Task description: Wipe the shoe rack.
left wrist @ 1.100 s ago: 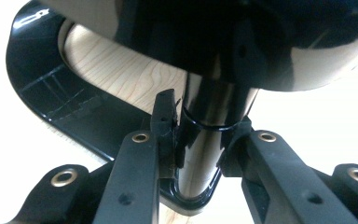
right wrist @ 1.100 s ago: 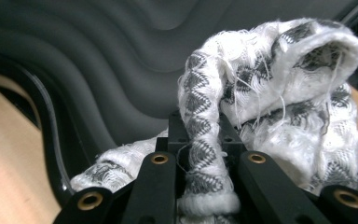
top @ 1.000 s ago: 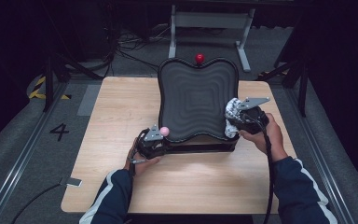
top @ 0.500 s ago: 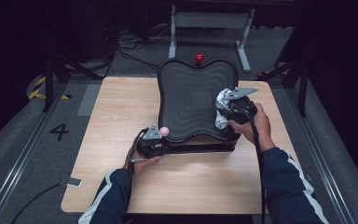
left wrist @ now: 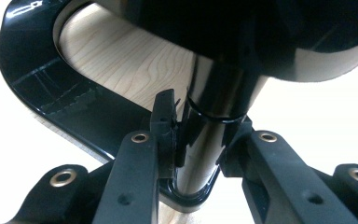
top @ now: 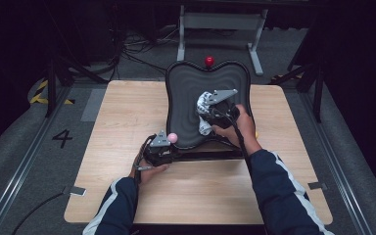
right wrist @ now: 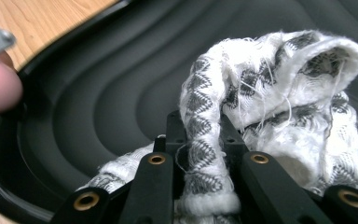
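The right tool (right wrist: pixel 200 140) pinches a soft, limp white-and-grey woven cloth (right wrist: pixel 279 107) by one bunched fold, the rest sagging beyond it. The left tool (left wrist: pixel 200 140) clamps the glossy black ridged tray's (top: pixel 186 88) slippery post, steadying it.

Wooden table (top: pixel 127 112) — black ridged tray (top: pixel 186 93)

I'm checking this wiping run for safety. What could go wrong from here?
1. The cloth hangs bunched from the right gripper; loose threads might snag or it could slip out.
2. The left gripper clamps just one leg of the tray, so hard wiping might tilt or shift it.
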### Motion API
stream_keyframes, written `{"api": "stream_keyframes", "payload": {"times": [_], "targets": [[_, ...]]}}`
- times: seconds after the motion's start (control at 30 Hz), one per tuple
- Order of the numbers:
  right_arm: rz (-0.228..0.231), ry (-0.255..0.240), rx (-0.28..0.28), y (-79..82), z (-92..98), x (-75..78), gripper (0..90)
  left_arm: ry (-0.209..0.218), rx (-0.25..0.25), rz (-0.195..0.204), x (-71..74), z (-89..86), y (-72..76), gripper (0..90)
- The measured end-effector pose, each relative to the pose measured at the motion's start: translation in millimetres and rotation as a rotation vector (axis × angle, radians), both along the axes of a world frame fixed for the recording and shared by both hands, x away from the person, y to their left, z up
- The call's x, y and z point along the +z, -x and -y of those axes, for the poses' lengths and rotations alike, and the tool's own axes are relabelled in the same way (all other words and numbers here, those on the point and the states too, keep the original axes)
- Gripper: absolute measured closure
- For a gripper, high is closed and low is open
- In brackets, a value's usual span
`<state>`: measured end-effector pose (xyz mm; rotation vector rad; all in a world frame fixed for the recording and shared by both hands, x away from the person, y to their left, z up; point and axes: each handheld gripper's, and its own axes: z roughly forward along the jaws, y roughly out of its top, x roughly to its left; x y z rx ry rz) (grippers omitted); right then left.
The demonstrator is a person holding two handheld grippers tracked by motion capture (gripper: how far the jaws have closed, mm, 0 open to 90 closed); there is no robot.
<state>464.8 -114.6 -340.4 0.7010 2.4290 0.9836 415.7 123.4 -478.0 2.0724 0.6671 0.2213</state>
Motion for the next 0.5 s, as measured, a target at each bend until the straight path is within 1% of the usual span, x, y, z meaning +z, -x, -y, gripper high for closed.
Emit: {"api": "stream_keyframes", "payload": {"times": [0.1, 0.23, 0.37, 0.5], "targets": [[-0.015, -0.015, 0.018, -1.8, -10.3, 0.3, 79.9, -0.005, 0.002, 0.004, 0.1, 0.0, 0.0, 73.1], [-0.008, -0.021, 0.047, -2.0, -27.9, -0.5, 79.8, -0.004, 0.006, 0.010, -0.1, 0.7, 0.6, 73.1], [0.007, -0.012, 0.066, 0.0, -44.4, -1.5, 79.8, -0.013, 0.004, 0.012, 0.2, 0.4, 0.7, 73.1], [0.027, 0.009, 0.072, 0.0, -51.0, -1.2, 79.9, -0.019, 0.001, 0.020, 0.2, 0.3, 0.6, 73.1]]}}
